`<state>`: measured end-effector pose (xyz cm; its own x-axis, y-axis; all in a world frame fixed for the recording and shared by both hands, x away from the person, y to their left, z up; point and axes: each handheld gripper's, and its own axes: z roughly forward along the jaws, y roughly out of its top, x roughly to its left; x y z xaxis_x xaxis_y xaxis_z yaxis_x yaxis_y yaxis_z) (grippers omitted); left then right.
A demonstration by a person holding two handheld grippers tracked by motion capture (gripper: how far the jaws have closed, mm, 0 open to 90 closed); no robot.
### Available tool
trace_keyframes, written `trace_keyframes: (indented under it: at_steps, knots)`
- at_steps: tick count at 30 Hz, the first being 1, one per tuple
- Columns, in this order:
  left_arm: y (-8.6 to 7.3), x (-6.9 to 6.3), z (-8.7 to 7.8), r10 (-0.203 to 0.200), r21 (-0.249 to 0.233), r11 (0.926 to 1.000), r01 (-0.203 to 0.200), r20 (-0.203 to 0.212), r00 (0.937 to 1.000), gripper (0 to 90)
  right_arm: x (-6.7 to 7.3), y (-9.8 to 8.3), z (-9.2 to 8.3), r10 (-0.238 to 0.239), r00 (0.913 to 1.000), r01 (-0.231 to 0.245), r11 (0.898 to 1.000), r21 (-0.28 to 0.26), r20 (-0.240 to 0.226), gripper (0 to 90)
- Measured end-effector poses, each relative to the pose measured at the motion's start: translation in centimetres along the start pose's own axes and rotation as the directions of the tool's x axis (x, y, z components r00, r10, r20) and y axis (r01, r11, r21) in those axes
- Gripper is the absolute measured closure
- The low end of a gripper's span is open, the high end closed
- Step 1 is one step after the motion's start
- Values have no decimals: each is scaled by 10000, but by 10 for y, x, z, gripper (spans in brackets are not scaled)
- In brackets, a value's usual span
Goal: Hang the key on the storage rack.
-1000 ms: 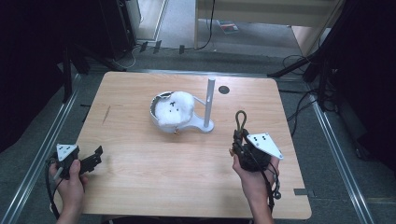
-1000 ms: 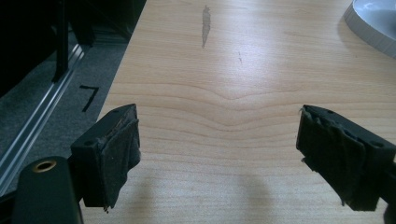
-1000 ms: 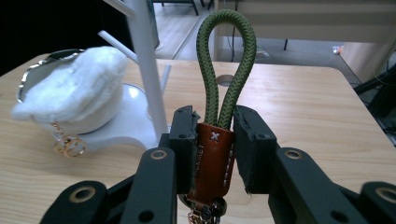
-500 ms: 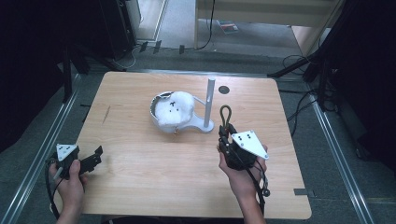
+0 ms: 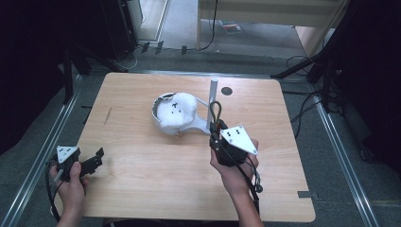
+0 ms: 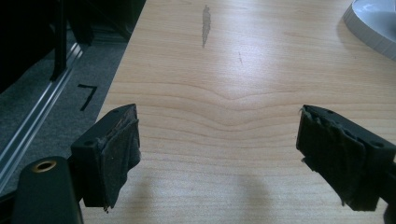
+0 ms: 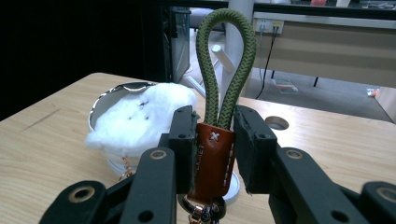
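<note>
Right gripper (image 5: 217, 126) is clamped on a keychain strap: its jaws pinch the brown leather tab (image 7: 211, 158), and the green cord loop (image 7: 226, 65) stands straight up out of them. The loop's long axis runs vertical in the right gripper view and points away from the person in the high view. A metal ring and clasp hang below the tab, partly hidden by the jaws.

Key relation: the stand post (image 5: 213, 101) rises just beyond and slightly left of the loop (image 5: 215, 112). In the high view the loop overlaps the post's lower part; I cannot tell whether they touch. The likely next move is to lift the loop up and over the post top, so the loop opening must stay upright and face the post. The right hand (image 5: 234, 163) is far nearer to the stand than the left.

Left gripper (image 5: 92, 163) has its jaws wide apart and holds nothing. It rests at the near left corner of the table (image 5: 142, 189), well apart from everything.

Container: a white ring-shaped holder (image 5: 163, 100) sits on the stand base beside the post, with a white fluffy thing (image 5: 177, 111) in it, bulging above the rim. Small dark marks on top of the fluff are too small to tell.
</note>
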<state>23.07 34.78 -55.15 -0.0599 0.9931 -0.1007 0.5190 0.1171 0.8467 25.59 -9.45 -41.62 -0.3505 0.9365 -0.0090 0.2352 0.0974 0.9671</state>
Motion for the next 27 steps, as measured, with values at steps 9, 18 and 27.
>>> trace_keyframes:
  at_steps: [9, 18, 27]
  knots:
    - [0, 0, 0, -28, -11, 10000, 28, 16, 10000, 141, 6, 3, 9, -127, 9999, 127, 9998, 123, 29, 704]
    - [0, 1, 0, -20, 21, 10000, 20, 36, 10000, 141, 6, 0, 24, -118, 9998, 111, 9990, 423, 150, 703]
    - [0, 1, 0, -56, -10, 10000, 56, 38, 10000, 141, 4, -5, 34, -137, 9995, 118, 9976, 685, 269, 702]
